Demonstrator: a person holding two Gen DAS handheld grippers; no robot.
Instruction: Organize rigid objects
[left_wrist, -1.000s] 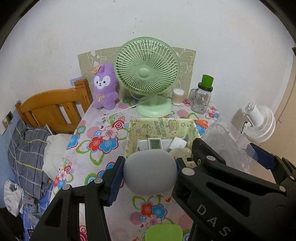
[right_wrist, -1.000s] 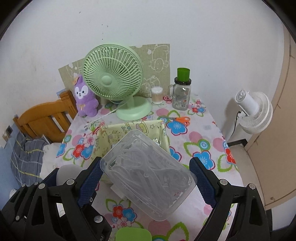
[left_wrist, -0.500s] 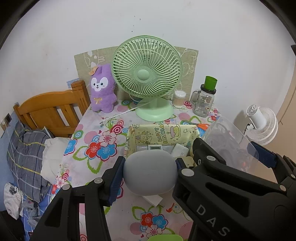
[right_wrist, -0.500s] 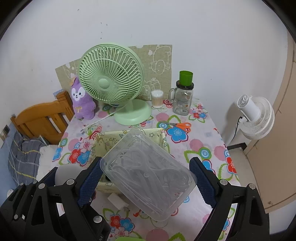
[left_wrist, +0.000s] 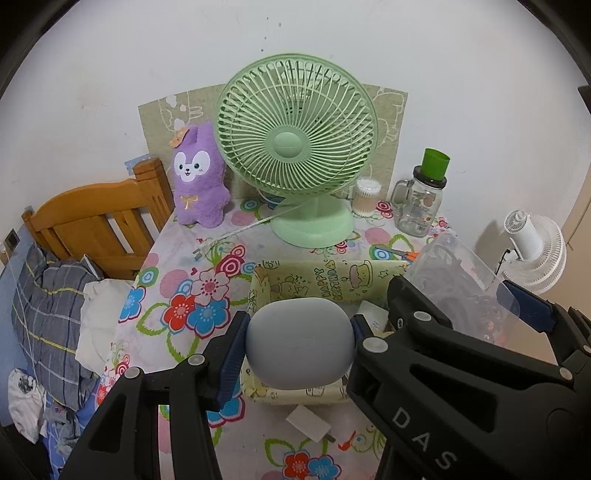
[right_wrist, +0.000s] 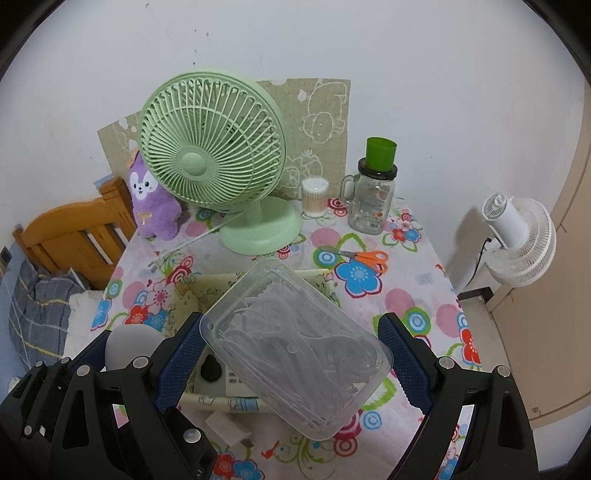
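Left gripper (left_wrist: 298, 345): you have it clamped on the grey case (left_wrist: 299, 343) — both blue pads press its sides, and the case sits square between the fingers.
Grey case: held in the air above the near left part of the bin (left_wrist: 321, 284), not touching it.
Right gripper (right_wrist: 291, 350): your fingers hold the clear box (right_wrist: 295, 347) by two opposite edges; the box is tilted, far corner high, near corner low.
Clear box: full of white plastic pieces, held over the right half of the bin and hiding most of it in the right view.
Bin: yellow cartoon-print fabric, on the floral tablecloth (right_wrist: 417, 295); a white device with a dark round button (right_wrist: 210, 369) lies inside, under the box.
White block (left_wrist: 308, 422): on the cloth just in front of the bin, apart from both grippers.
Scissors (right_wrist: 364, 258): orange handles, beyond the bin to the right.
Behind — green fan (left_wrist: 297, 147), purple plush (left_wrist: 199, 177), jar (right_wrist: 371, 199), swab tub (right_wrist: 314, 197).
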